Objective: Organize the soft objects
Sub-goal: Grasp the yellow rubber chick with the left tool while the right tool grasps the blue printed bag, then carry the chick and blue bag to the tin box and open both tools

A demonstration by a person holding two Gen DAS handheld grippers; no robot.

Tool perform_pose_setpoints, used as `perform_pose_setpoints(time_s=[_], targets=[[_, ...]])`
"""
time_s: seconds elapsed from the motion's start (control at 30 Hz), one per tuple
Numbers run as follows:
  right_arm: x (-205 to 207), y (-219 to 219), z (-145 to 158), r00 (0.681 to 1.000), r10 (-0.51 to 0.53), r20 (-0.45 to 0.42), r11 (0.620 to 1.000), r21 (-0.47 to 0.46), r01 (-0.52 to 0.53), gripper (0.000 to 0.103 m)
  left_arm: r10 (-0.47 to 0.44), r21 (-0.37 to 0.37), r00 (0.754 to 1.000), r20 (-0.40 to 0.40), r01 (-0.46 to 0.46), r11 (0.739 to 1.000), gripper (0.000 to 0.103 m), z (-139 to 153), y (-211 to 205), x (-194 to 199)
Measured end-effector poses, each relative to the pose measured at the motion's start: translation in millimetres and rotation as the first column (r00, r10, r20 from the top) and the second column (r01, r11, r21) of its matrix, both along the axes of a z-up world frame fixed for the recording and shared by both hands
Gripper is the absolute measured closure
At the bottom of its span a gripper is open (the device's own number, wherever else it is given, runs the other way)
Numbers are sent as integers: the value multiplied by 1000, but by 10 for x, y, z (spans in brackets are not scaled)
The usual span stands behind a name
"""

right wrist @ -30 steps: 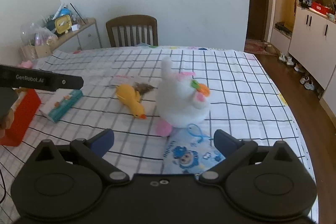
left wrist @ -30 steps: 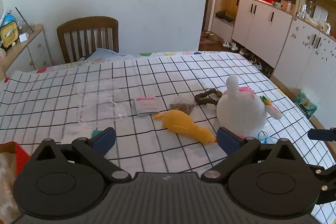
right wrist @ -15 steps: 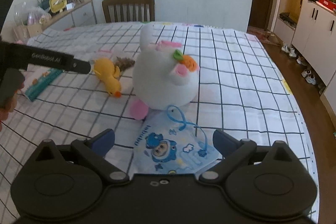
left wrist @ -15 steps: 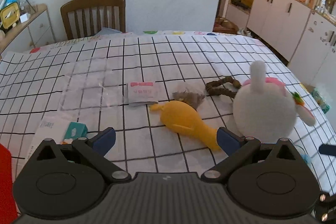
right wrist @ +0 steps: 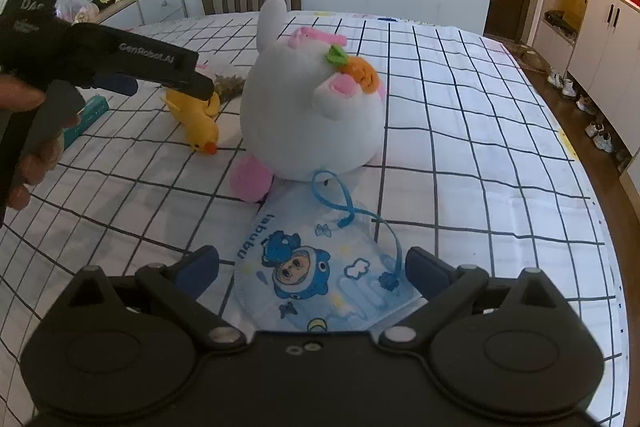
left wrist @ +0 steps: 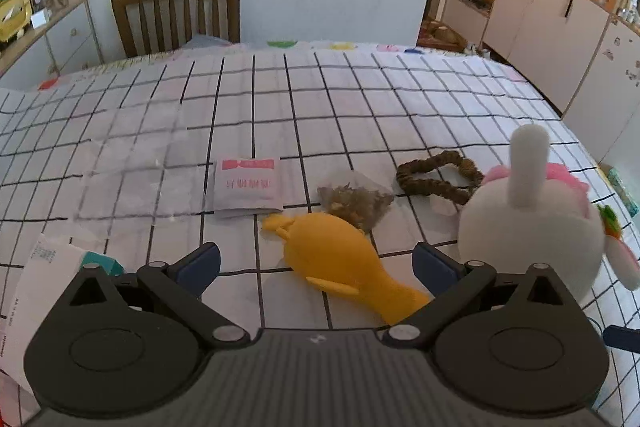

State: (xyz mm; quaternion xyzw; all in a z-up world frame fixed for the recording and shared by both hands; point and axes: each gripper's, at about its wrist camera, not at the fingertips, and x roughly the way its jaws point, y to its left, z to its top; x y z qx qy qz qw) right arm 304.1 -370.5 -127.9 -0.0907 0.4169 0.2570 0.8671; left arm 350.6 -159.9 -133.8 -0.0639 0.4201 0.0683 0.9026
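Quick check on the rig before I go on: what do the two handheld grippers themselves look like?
Both match: the left gripper and right gripper have matte black bodies, two round discs, angled black linkage arms with silver pivot pins, and dark blue finger pads. White "GenRobot.AI" lettering marks the left one's side in the right wrist view. No cables visible.

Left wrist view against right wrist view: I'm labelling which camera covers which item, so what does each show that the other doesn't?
Only the left wrist view shows the brown scrunchie, the pink-and-white packet and the clear plastic sheet.

Only the right wrist view shows the blue cartoon face mask, lying between the open fingers of the right gripper, and the person's hand holding the other tool.

Both show the yellow duck toy, the white plush rabbit, the checked tablecloth and the wooden chair.
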Motion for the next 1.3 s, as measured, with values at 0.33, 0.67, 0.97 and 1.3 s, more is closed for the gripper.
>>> perform_pose_setpoints(time_s=[0.33, 0.67, 0.97, 1.3], targets=[[14, 45, -67, 1000, 27, 14, 998, -55, -26, 11, -13, 2, 999, -39, 13, 1000, 18, -130, 2, 94], [-54, 48, -24, 998, 48, 39, 997, -55, -45, 41, -48, -23, 998, -36, 47, 999, 53, -130, -13, 110], [-56, -40, 40, 999, 12, 49, 999, -38, -11, 88, -55, -3, 998, -19, 55, 998, 67, -51, -12, 2], [-221, -165, 155, 1000, 14, 23, 1000, -1, -14, 94, -48, 14, 999, 3, 48, 999, 68, 100, 108, -307]])
